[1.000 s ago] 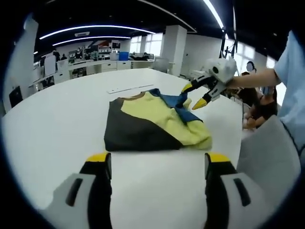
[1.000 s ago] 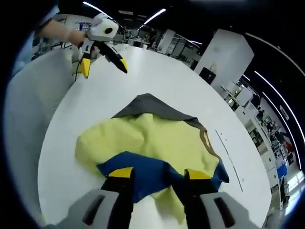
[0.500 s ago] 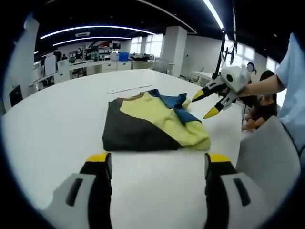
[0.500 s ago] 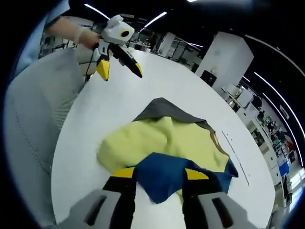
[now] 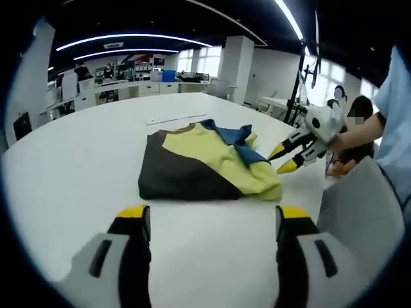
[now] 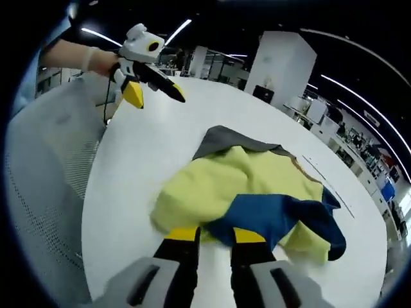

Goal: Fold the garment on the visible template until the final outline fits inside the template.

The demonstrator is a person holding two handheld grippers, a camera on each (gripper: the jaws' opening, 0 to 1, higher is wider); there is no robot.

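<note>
The garment (image 5: 202, 163), a shirt in yellow, dark grey and blue, lies on the white table (image 5: 77, 173) folded into a compact packet. The grey part is flat and its edges are quite straight. The blue part (image 6: 276, 215) and a yellow lobe on top of it are loose and crumpled. The fold seems mostly done; what is left, by judgement, is to flatten this loose side. A thin line marking (image 5: 173, 118) lies on the table beyond the garment; if it belongs to the template cannot be told, so the fit is not confirmed.

The left gripper (image 5: 209, 221) is held back from the garment, its jaws wide apart and holding nothing. The right gripper (image 6: 209, 235) has its jaws nearly together, right at the blue edge; whether they pinch the cloth cannot be told.

The table is bare on all sides of the garment, with much room. A grey mesh chair back (image 6: 48, 173) stands close to the table edge near the person.
</note>
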